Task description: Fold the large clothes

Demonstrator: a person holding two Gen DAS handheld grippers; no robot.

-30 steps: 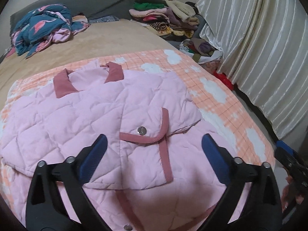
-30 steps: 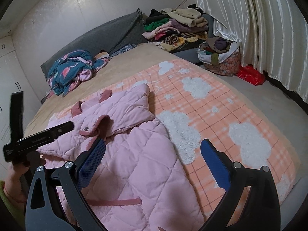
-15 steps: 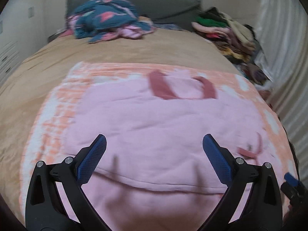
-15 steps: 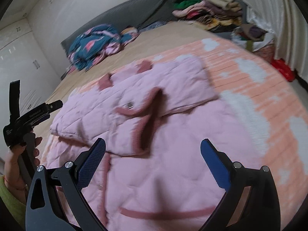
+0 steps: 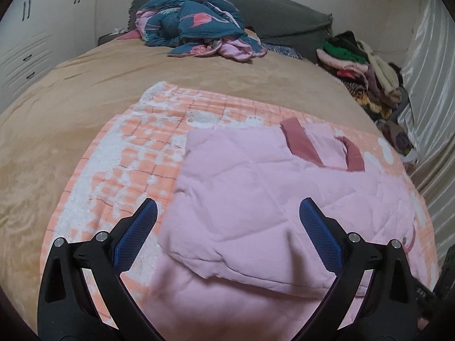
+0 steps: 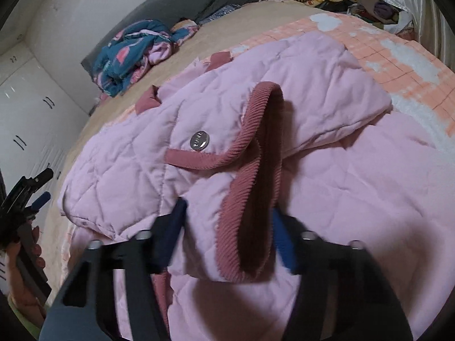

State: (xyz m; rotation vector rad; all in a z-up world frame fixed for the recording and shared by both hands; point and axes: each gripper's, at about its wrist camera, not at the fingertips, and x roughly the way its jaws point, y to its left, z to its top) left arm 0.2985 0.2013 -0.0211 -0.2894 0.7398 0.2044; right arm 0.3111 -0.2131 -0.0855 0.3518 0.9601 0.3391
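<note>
A pink quilted jacket (image 5: 256,187) with a dark pink collar (image 5: 301,145) lies spread on an orange checked blanket (image 5: 128,156). My left gripper (image 5: 227,227) hangs open over the jacket's folded left edge, with nothing between its fingers. In the right wrist view a sleeve is folded across the body, and its ribbed cuff (image 6: 250,187) sits below a metal snap (image 6: 199,140). My right gripper (image 6: 227,227) straddles that cuff end. Its jaws are closing and blurred, and the cloth between them is not squeezed. The left gripper (image 6: 28,193) and the hand on it show at the left edge.
The blanket covers a bed with a tan cover (image 5: 71,108). A crumpled blue flamingo-print garment (image 5: 196,25) lies by the grey headboard. A pile of clothes (image 5: 361,71) is stacked at the far right by a silvery curtain (image 5: 432,85). White wardrobes (image 5: 28,42) stand on the left.
My left gripper swung left, from over the cuff to the jacket's left edge. The right gripper came down over the folded sleeve, and its fingers have narrowed around the cuff.
</note>
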